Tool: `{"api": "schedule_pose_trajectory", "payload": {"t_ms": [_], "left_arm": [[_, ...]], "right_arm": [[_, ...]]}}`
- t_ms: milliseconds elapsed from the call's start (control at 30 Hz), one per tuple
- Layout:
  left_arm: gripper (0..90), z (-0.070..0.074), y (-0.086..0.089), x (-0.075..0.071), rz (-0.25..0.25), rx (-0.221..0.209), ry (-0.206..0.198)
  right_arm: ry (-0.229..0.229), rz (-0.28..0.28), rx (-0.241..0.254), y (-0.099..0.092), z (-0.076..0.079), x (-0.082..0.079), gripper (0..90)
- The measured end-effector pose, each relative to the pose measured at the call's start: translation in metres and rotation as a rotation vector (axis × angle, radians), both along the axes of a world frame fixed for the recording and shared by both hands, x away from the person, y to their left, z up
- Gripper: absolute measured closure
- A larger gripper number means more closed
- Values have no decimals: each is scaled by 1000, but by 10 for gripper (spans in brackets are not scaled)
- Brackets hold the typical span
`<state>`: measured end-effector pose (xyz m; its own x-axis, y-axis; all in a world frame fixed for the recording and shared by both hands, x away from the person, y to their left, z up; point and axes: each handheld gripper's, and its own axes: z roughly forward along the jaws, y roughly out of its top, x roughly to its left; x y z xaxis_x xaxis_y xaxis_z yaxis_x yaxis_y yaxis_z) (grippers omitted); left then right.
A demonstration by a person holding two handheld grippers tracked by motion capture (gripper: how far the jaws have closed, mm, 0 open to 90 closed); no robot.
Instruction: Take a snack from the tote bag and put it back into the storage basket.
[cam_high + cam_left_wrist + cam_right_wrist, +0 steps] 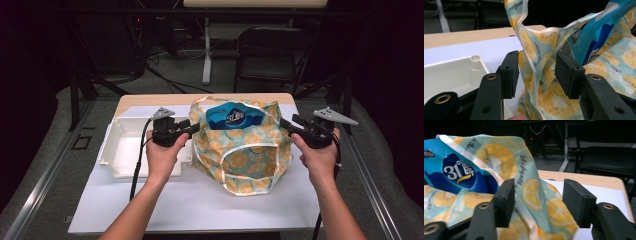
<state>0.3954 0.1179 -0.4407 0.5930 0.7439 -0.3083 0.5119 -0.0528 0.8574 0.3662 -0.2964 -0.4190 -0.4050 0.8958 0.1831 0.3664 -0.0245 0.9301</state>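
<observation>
Far left of the lemon-print bag [240,150] sits a white tray [120,145], open side up on the white sheet [200,205] covering the table [150,100]. Just left of the bag, the left gripper [192,127] points at the bag's near edge; its fingers [510,72] stand apart with a fold of the bag's cloth between them, the pads not pressing on it. The bag itself stands at the middle of the table, mouth up, and a blue snack packet [235,116] pokes out of its top. On the bag's right side, the right gripper [286,125] reaches in level; its fingers [505,200] are spread too, the bag's trimmed rim running loose through the gap, not pinched.
</observation>
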Motion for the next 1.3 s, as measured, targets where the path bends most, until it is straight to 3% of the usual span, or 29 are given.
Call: {"api": "schedule_pose_trajectory", "payload": {"t_ms": [133,233,333,400,467,567,600,667,733,800,833,867,967,1033,1133,1233,1300], "left_arm": [[635,-2,-3,1,-16,-2,-5],[741,0,-3,4,-31,-15,-4],[838,3,-5,4,-41,-14,-11],[892,5,-7,4,-42,-11,-23],[899,7,-8,6,-41,-9,-21],[900,8,-9,11,-21,4,1],[900,7,-9,16,-10,3,26],[900,4,-8,22,15,-8,75],[900,-2,-7,29,33,5,126],[900,-12,-8,35,9,38,196],[900,-15,-10,35,-4,61,208],[900,-18,-11,33,-12,85,207],[845,-24,-11,27,-42,91,196],[680,-24,-9,23,-18,86,173],[485,-18,2,12,19,35,124],[429,-7,11,-5,24,-2,43],[425,-1,9,-18,-10,-9,-5]], "right_arm": [[-32,67,-4,11,1,4,363],[-50,83,-54,19,2,4,366],[-75,55,-123,26,2,5,649],[-102,39,-139,29,4,6,828],[-108,26,-131,29,10,9,891],[-108,4,-86,28,19,16,900],[-102,-2,-81,28,21,18,900],[-72,-35,-59,26,26,27,900],[11,-72,-27,22,25,38,900],[88,-94,-21,18,19,46,899],[139,-99,-21,15,13,50,898],[161,-102,-27,13,8,51,898],[243,-107,-38,5,-13,52,875],[261,-111,-30,-2,-26,50,762],[207,-114,15,-10,-29,38,535],[144,-83,24,-13,-23,23,403],[116,-58,6,-11,-18,13,362]]}}
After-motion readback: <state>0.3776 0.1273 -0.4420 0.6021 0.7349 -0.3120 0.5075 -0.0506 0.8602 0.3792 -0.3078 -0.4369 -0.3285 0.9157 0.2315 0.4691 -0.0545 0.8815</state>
